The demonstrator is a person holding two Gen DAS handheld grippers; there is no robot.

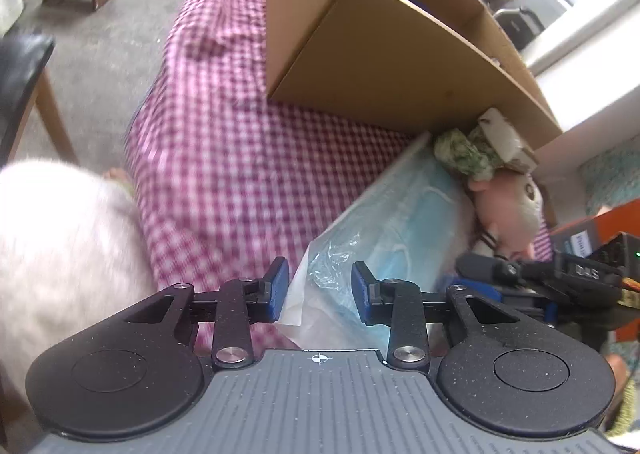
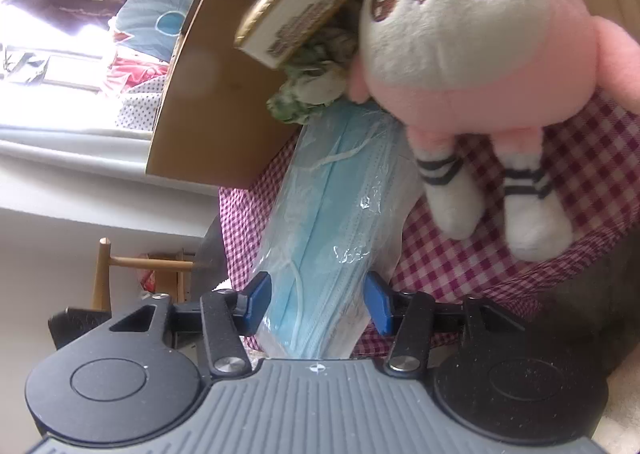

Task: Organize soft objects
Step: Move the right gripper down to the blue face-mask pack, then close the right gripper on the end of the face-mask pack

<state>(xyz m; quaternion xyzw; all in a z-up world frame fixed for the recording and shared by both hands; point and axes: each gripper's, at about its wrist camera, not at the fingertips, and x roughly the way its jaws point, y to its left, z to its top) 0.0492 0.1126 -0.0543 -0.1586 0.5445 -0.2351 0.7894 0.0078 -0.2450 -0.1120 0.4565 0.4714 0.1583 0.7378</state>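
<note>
Left wrist view shows the left gripper (image 1: 320,292) with its blue pads apart. The loose clear end of the plastic bag of light blue face masks (image 1: 384,221) lies between them, but the pads do not press on it, so this claw is open. To its left the pink and white checked cloth (image 1: 224,149) is bare, with room to move. A fuzzy white thing (image 1: 60,238) sits at the near left edge. Farther back, the brown cardboard box (image 1: 384,65) stands on the cloth, and its near wall closes that side.

Right wrist view shows the right gripper (image 2: 318,304) with its two blue pads against the sides of the mask bag, so this claw is gripping the bag. The bag is long and crinkly, with white ear loops showing inside. It runs away from the claw, and its far end reaches the box wall (image 2: 208,93). Just right of it lies a pink and white plush bunny with brown eyes (image 2: 460,65), its head beside the bag's far end. A crumpled green and white cloth (image 2: 316,89) sits at that end, under a flat white tin with a gold rim (image 2: 304,1). Checked cloth shows open under the bunny's feet.
</note>
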